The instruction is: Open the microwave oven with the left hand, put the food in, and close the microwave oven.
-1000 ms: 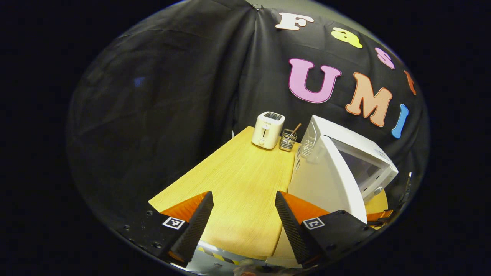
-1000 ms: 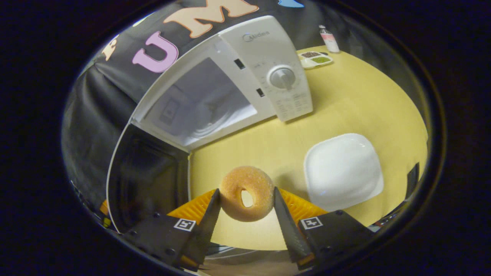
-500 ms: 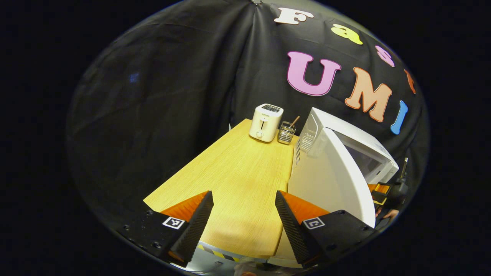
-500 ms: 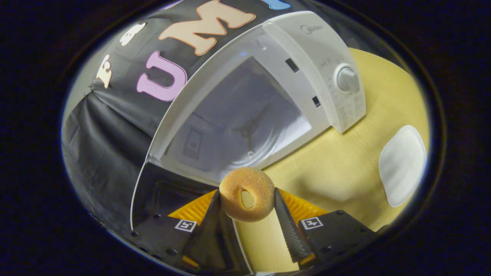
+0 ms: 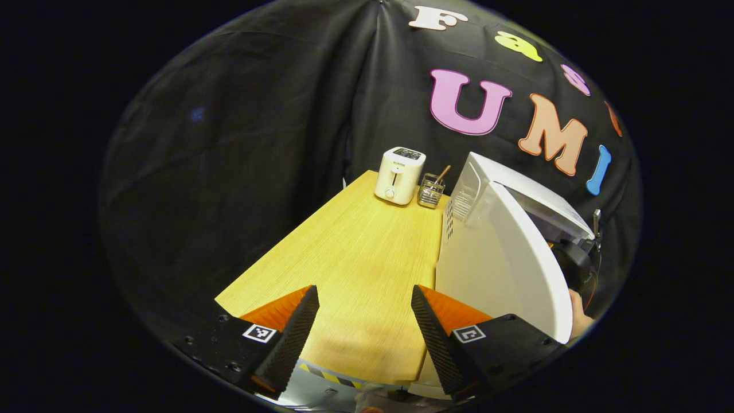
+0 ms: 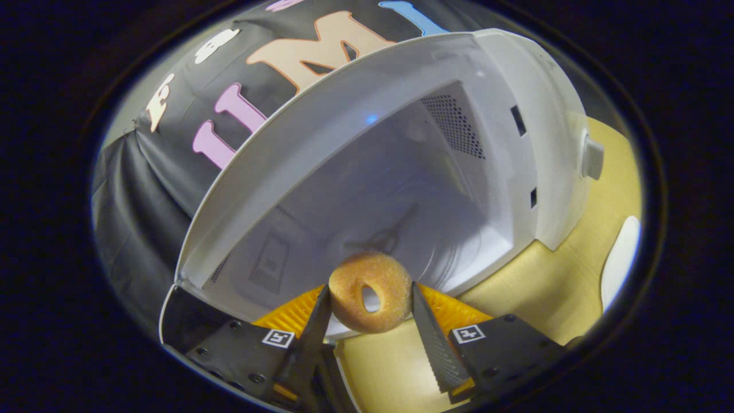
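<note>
Gripping a doughnut (image 6: 370,291) at the open microwave (image 6: 401,172), right gripper (image 6: 370,312); left gripper (image 5: 365,321) fingers apart, unladen.

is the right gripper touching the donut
Touching. In the right gripper view, both fingers of the right gripper press the donut's sides, holding it up before the open microwave.

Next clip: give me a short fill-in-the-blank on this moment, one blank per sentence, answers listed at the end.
1. The right claw is shut on a ____.
2. The door of the microwave oven stands ____.
3. The left claw hovers over the wooden table, its fingers apart and holding ____.
4. At the far end of the table, beside the wire holder, stands a cream ____.

Missing words: doughnut; open; nothing; toaster
</note>
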The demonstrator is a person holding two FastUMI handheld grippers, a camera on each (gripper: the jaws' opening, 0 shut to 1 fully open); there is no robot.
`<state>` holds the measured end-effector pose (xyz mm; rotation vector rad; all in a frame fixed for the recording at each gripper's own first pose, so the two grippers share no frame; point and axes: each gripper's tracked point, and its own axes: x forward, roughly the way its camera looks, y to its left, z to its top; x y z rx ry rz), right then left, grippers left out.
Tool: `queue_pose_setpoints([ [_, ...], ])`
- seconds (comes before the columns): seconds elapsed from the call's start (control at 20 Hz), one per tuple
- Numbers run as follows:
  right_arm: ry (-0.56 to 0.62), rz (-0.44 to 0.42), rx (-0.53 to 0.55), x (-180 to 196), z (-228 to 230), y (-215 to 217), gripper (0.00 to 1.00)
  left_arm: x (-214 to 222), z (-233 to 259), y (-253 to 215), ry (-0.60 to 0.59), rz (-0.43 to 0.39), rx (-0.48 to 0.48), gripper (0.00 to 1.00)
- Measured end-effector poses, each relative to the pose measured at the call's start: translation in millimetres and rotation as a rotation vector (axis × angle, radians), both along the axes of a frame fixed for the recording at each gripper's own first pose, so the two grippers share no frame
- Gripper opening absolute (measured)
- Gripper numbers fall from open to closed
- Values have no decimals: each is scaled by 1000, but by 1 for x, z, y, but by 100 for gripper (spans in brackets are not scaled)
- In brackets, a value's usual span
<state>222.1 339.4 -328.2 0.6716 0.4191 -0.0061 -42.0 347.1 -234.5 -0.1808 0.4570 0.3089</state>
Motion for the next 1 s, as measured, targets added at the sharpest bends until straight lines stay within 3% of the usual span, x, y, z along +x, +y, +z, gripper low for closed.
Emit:
queue_pose_setpoints([
  [0.25,6,-72,-51,24,-14,-5,76,-3,-10,3,30,4,-14,96],
  [0.3,6,-72,-57,26,-16,-4,84,-3,-9,3,30,-2,-9,96],
  [0.35,8,-76,-63,28,-16,-3,76,-3,-8,3,32,-8,-1,96],
  [0.6,-12,-82,-88,29,-14,-5,75,-4,-12,-3,45,-41,6,96],
  [0.7,-27,-87,-89,28,-8,-8,87,-5,-11,-7,47,-53,-3,96],
  [0.75,-30,-89,-87,27,-3,-9,87,-4,-12,-8,46,-58,-8,96],
  [0.8,-26,-91,-91,24,-3,-11,100,-5,-13,-10,47,-64,-12,96],
  [1.0,-33,-88,-133,10,10,-24,99,-6,-11,-12,37,-81,-7,94],
])
